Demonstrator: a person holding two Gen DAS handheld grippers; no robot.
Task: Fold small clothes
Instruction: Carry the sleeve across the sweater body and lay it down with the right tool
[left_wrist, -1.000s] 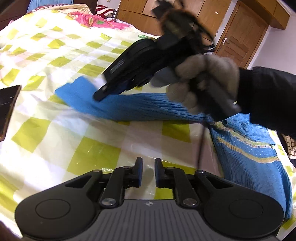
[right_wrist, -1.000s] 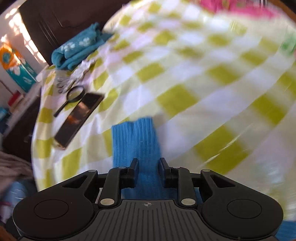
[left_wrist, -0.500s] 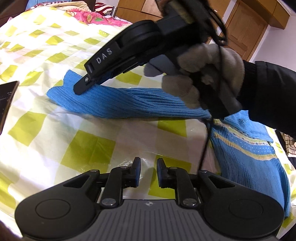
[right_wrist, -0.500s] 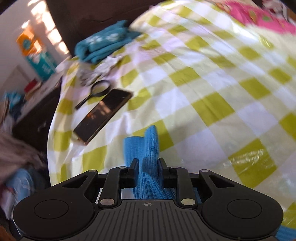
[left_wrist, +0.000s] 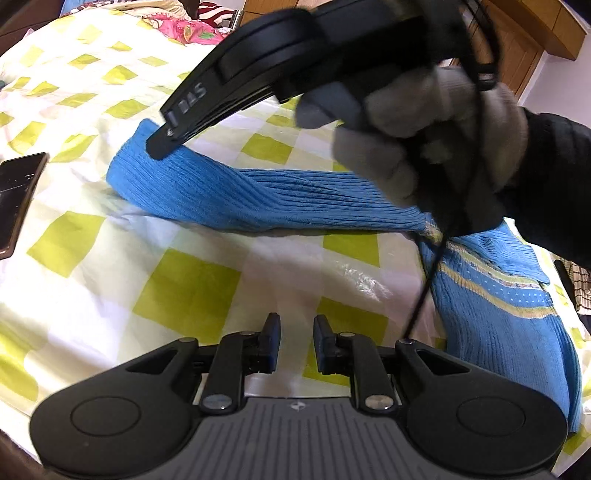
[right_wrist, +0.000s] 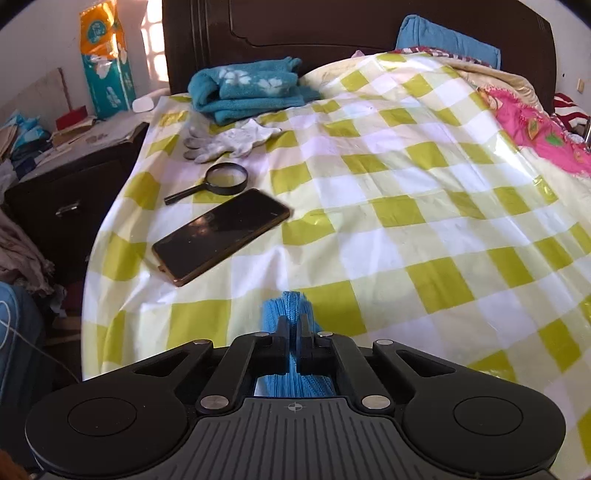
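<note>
A small blue ribbed sweater (left_wrist: 498, 295) with pale stripes lies on the yellow-checked bed cover (left_wrist: 184, 288). Its long sleeve (left_wrist: 280, 195) stretches left, lifted off the cover at the cuff end. My right gripper (right_wrist: 294, 334) is shut on the sleeve cuff (right_wrist: 288, 306); in the left wrist view its tip (left_wrist: 159, 147) sits at the cuff, held by a gloved hand (left_wrist: 424, 140). My left gripper (left_wrist: 295, 339) is open and empty, hovering over the cover in front of the sleeve.
A black phone (right_wrist: 221, 236), a magnifying glass (right_wrist: 218, 181), a pair of white gloves (right_wrist: 229, 142) and a folded teal towel (right_wrist: 251, 88) lie at the bed's left side. A dark nightstand (right_wrist: 70, 192) stands beyond the edge. The phone (left_wrist: 18, 195) also shows at left.
My right gripper closed on the sleeve cuff and lifted it, tilting up toward the headboard. The left gripper stayed open and shifted only slightly.
</note>
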